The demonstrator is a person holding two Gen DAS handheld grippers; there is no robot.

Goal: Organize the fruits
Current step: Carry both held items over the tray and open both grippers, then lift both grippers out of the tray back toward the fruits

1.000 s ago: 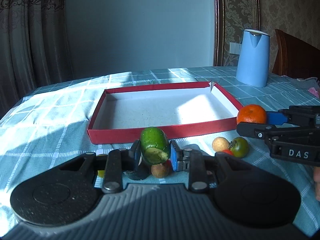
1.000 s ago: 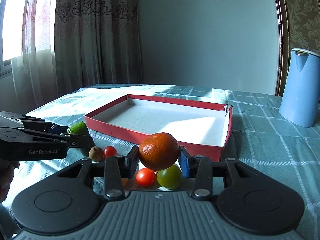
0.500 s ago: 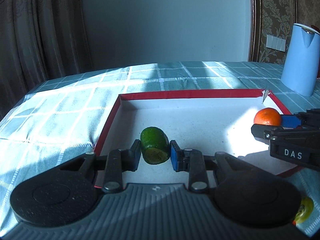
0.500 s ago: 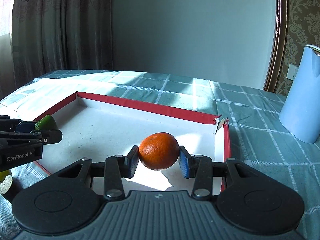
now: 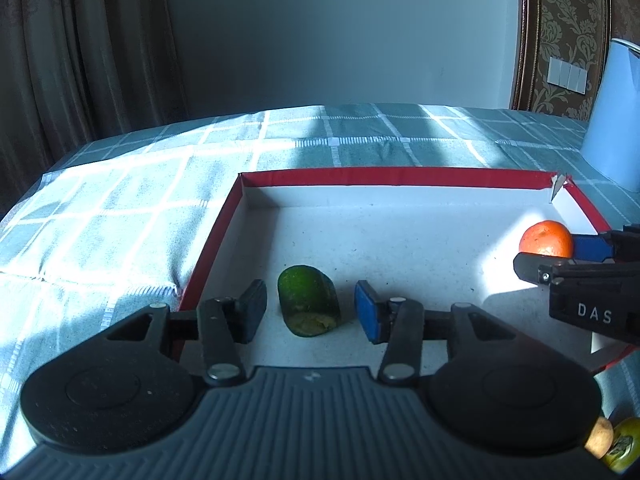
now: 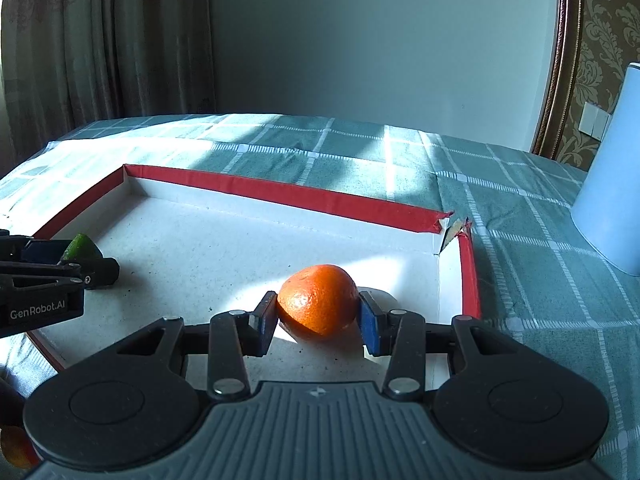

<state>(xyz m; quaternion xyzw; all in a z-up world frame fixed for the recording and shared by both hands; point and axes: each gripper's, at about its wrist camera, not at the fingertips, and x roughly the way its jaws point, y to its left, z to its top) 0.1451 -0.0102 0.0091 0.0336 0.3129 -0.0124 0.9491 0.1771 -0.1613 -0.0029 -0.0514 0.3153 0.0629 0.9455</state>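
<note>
A red-walled tray [image 5: 392, 178] with a white floor lies on the checked tablecloth; it also shows in the right wrist view [image 6: 280, 192]. A cut green fruit [image 5: 308, 300] lies on the tray floor near its left wall. My left gripper [image 5: 310, 310] is open, its pads apart on both sides of the fruit. An orange [image 6: 318, 298] rests low over the tray's right part, and my right gripper [image 6: 318, 320] is shut on it. The orange [image 5: 546, 238] and the green fruit [image 6: 78, 246] each show in the other wrist view.
A light blue kettle [image 6: 608, 168] stands on the cloth right of the tray. A small tan fruit [image 5: 598, 438] and a green one [image 5: 624, 450] lie outside the tray at the near right. An orange-red fruit [image 6: 14, 450] lies at the near left.
Both grippers moved forward and down into the tray. My left gripper opened and the green fruit now lies on the tray floor. The right gripper still grips the orange.
</note>
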